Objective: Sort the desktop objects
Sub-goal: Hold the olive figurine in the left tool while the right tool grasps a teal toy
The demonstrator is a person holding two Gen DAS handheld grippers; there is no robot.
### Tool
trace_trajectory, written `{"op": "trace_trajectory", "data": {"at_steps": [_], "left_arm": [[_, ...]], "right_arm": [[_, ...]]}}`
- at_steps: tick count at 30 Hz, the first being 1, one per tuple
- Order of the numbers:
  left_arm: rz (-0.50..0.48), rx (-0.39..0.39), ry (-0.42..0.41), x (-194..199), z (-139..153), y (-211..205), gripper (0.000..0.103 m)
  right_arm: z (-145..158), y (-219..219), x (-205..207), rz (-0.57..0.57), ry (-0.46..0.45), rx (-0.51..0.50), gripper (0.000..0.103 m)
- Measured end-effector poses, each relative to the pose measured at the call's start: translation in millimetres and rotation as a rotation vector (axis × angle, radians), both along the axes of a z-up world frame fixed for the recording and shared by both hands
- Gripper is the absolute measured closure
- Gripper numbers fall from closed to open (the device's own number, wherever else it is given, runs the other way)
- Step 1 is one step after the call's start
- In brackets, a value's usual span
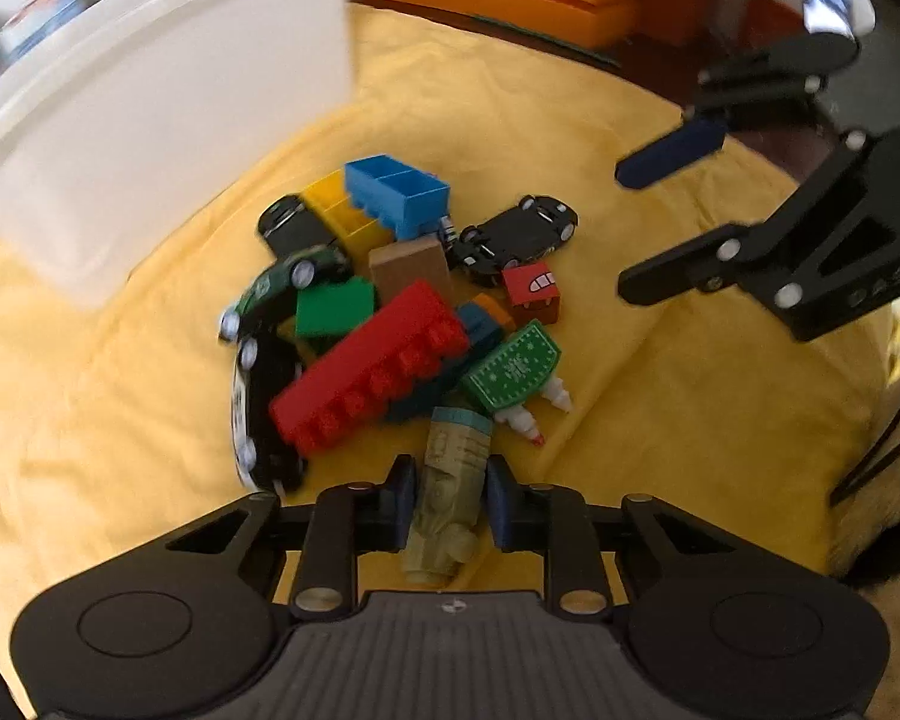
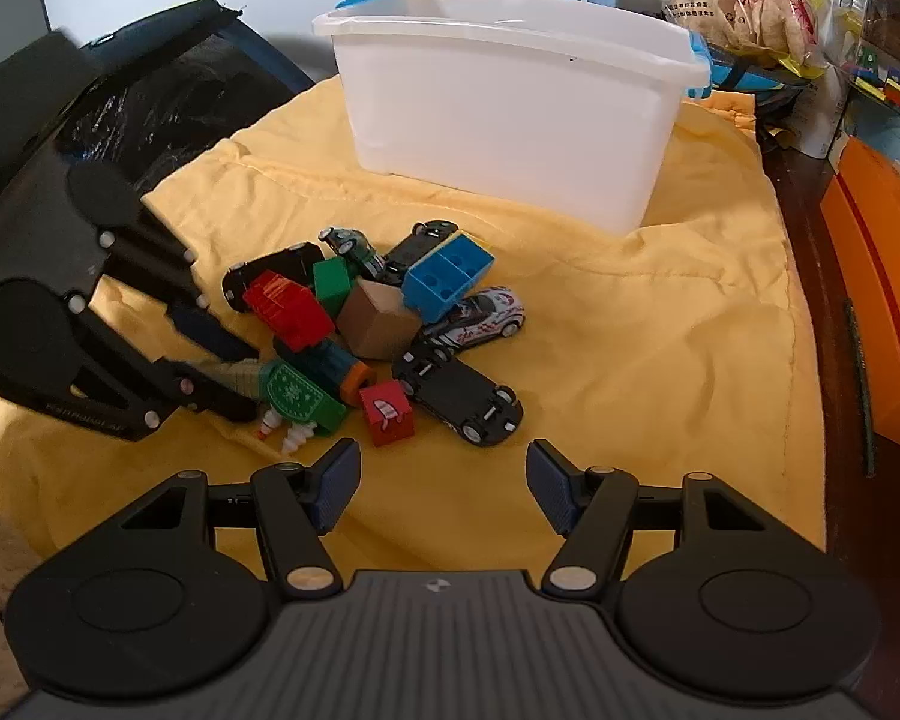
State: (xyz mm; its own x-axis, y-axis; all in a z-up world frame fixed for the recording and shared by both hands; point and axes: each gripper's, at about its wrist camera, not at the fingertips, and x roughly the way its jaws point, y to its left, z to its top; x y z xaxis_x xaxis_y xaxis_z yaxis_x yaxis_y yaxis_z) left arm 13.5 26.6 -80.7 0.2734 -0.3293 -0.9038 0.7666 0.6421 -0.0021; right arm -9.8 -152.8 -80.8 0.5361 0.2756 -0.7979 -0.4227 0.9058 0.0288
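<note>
Yellow cloth (image 2: 630, 312) carries the toy pile, with a white bin (image 2: 510, 108) standing behind it. My left gripper (image 1: 450, 501) has its pads either side of a pale green figurine (image 1: 450, 492) at the pile's near edge; whether they press it I cannot tell. My right gripper (image 2: 441, 489) hangs spread wide and empty, just short of a red cube (image 2: 388, 411) and an overturned black car (image 2: 459, 399).
</note>
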Motion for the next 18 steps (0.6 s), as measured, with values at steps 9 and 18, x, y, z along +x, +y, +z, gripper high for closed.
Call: {"op": "trace_trajectory", "data": {"at_steps": [9,18], "left_arm": [[0.184,-0.068,0.029,-32.7,5.2,-6.0,0.076],[0.327,-0.087,-0.003,-31.7,0.1,1.6,0.076]], "right_arm": [[-2.0,15.0,22.9,0.100,0.029,0.047,0.075],[-9.4,45.4,43.0,0.232,0.057,0.075,0.082]]}}
